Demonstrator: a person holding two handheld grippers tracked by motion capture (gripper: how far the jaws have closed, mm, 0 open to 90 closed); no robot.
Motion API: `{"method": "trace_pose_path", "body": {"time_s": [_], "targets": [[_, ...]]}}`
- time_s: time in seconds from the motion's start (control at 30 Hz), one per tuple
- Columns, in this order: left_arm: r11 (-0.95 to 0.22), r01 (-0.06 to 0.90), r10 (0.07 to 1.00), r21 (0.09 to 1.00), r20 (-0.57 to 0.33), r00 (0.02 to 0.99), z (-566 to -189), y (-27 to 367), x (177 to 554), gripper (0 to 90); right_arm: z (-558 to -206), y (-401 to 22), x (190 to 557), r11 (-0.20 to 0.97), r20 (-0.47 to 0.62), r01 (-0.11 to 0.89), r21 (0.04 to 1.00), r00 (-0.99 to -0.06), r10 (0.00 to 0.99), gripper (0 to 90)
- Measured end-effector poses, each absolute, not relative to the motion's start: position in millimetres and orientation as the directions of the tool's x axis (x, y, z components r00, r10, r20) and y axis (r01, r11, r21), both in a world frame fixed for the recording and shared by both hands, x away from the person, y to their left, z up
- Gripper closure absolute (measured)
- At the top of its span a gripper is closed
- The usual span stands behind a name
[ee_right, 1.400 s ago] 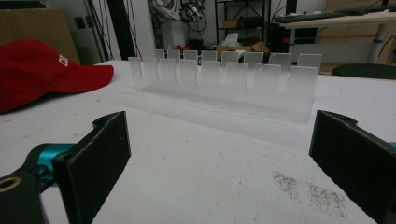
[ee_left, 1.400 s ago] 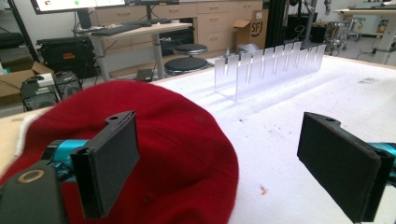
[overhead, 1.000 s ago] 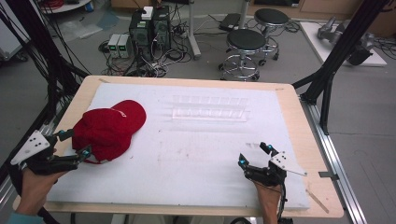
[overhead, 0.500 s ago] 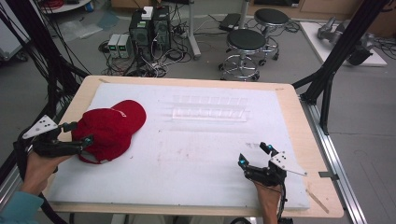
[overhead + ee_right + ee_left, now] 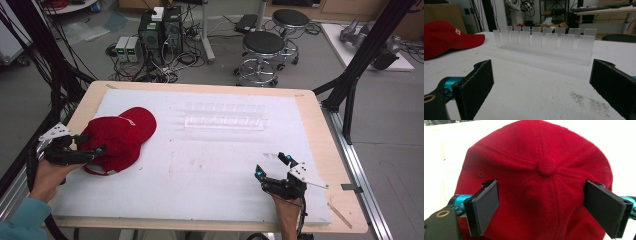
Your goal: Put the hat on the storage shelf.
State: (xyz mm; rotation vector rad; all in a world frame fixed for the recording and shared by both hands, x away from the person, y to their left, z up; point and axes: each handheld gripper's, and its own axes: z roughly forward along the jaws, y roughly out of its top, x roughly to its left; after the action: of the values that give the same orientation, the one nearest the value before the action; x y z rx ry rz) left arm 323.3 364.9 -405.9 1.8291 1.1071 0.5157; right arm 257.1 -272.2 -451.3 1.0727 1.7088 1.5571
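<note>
In the high view, the red cap (image 5: 117,138) lay at the left side of the white counter (image 5: 210,175), with the left gripper (image 5: 86,149) at its near edge and the right gripper (image 5: 272,167) well apart, low on the right. In the left gripper view, wide jaws flanked the cap's crown (image 5: 539,182). In the right gripper view, wide, empty jaws faced a clear slotted rack (image 5: 544,43).

We see a red cap (image 5: 120,142) lying crown-up near the left edge of the white desk (image 5: 210,170), its brim pointing toward the far side. White lettering marks its front, and a fabric button (image 5: 546,167) tops its corduroy-like crown.
</note>
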Motion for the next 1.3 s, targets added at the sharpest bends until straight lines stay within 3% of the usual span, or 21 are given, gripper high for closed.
{"method": "trace_pose_path", "body": {"time_s": [0.2, 0.3, 0.37, 0.5, 0.67, 0.8, 1.3], "targets": [[-0.213, 0.496, 0.855, 0.842, -0.085, 0.512, -409.5, 362.6, 325.2, 25.3, -451.3, -272.1, 257.2, -0.011, 0.099, 0.175, 0.985, -0.505, 0.857, 4.2], [-0.180, 0.517, 0.849, 0.837, -0.134, 0.512, -412.2, 364.6, 327.1, 41.2, -451.3, -272.1, 257.1, -0.010, 0.098, 0.175, 0.984, -0.505, 0.857, 4.2], [-0.179, 0.526, 0.851, 0.832, -0.137, 0.507, -413.8, 363.6, 328.5, 45.0, -451.3, -271.9, 256.5, -0.011, 0.103, 0.181, 0.983, -0.505, 0.857, 4.2], [-0.185, 0.509, 0.846, 0.841, -0.128, 0.518, -413.4, 360.8, 328.4, 64.6, -451.3, -272.1, 257.0, -0.010, 0.098, 0.175, 0.985, -0.506, 0.857, 4.2], [-0.166, 0.515, 0.841, 0.841, -0.152, 0.519, -413.2, 360.6, 328.7, 82.1, -451.3, -272.0, 256.6, -0.009, 0.099, 0.178, 0.984, -0.507, 0.857, 4.2], [-0.173, 0.490, 0.842, 0.854, -0.130, 0.523, -410.0, 361.2, 325.7, 86.5, -451.3, -272.1, 256.8, -0.010, 0.100, 0.177, 0.984, -0.506, 0.857, 4.2], [-0.193, 0.441, 0.809, 0.877, -0.112, 0.577, -397.2, 359.6, 321.8, 87.1, -451.1, -270.3, 256.2, 0.005, 0.087, 0.177, 0.984, -0.510, 0.856, 4.2]]}}
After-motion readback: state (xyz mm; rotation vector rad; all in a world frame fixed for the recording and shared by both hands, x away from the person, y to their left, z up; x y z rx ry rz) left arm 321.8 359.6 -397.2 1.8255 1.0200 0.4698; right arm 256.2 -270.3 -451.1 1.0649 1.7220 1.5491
